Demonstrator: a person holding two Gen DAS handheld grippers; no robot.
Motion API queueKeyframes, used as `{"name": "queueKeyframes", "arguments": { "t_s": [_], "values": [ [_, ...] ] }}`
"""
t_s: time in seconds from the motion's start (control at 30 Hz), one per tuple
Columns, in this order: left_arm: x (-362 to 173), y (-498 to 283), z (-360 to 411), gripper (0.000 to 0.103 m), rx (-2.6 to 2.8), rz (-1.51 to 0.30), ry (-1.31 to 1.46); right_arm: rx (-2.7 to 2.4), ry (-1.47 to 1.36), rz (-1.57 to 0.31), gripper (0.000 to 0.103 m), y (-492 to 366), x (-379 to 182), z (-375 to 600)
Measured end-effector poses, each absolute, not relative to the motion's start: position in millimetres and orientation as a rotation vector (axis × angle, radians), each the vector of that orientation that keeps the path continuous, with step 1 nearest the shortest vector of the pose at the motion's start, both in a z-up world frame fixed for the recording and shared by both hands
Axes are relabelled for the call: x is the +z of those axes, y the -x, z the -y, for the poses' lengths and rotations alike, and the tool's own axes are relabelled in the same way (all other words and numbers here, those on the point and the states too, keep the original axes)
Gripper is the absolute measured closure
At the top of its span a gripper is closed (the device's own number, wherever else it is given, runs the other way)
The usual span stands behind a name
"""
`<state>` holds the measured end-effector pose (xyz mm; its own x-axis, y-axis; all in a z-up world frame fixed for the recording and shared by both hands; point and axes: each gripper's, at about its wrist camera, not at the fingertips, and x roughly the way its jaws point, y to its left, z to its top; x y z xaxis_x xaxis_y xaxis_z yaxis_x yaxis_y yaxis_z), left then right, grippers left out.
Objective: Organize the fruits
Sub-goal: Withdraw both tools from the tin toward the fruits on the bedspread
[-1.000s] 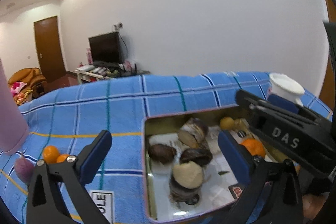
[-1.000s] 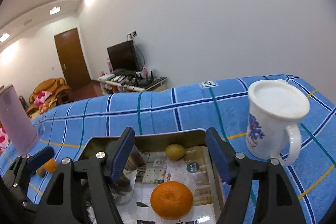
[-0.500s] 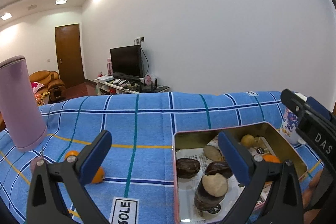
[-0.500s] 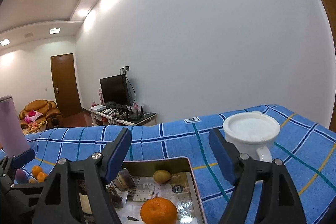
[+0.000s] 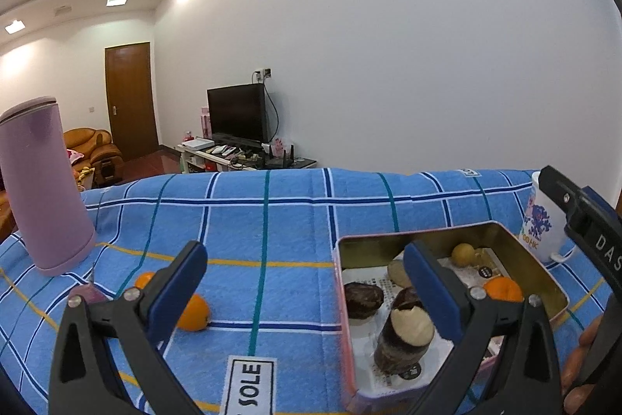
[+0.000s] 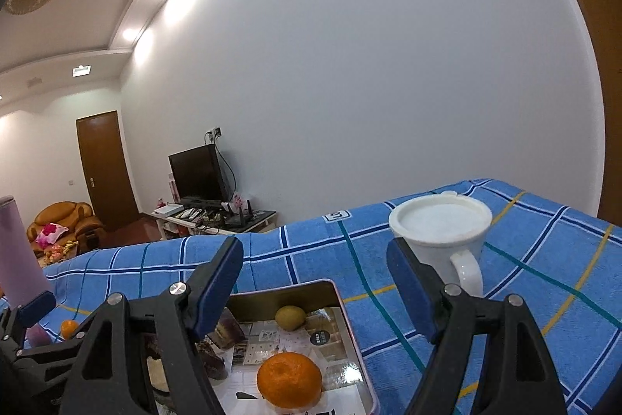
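A gold metal tin [image 5: 544, 282] lined with paper sits on the blue checked cloth. It holds an orange [image 6: 289, 379], a small yellow-green fruit [image 6: 290, 317] and several dark cut pieces [image 5: 404, 333]. Two small oranges [image 5: 194, 312] lie on the cloth left of the tin. My left gripper [image 5: 303, 294] is open and empty, raised above the cloth between the loose oranges and the tin. My right gripper [image 6: 315, 282] is open and empty above the tin's right part; it also shows at the right edge of the left wrist view [image 5: 583, 220].
A tall pink tumbler [image 5: 42, 181] stands at the left of the cloth, with a small purple object [image 5: 91, 294] near it. A white lidded mug [image 6: 443, 232] stands right of the tin. The table's far edge faces a room with a television.
Both grippers have risen and pulled back from the tin, so the views show more of the room and cloth. Both stay open and empty. The fruits have not moved.
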<state>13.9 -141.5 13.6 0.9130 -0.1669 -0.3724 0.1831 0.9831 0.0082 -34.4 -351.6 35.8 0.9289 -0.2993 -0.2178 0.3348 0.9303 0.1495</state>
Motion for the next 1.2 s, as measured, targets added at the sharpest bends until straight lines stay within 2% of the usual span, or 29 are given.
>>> {"name": "queueKeyframes", "arguments": {
  "t_s": [1.2],
  "values": [
    [11,-12,74,0.000,-0.113,-0.430,-0.076,-0.251,-0.105,-0.283,0.025,22,27,260]
  ]
}}
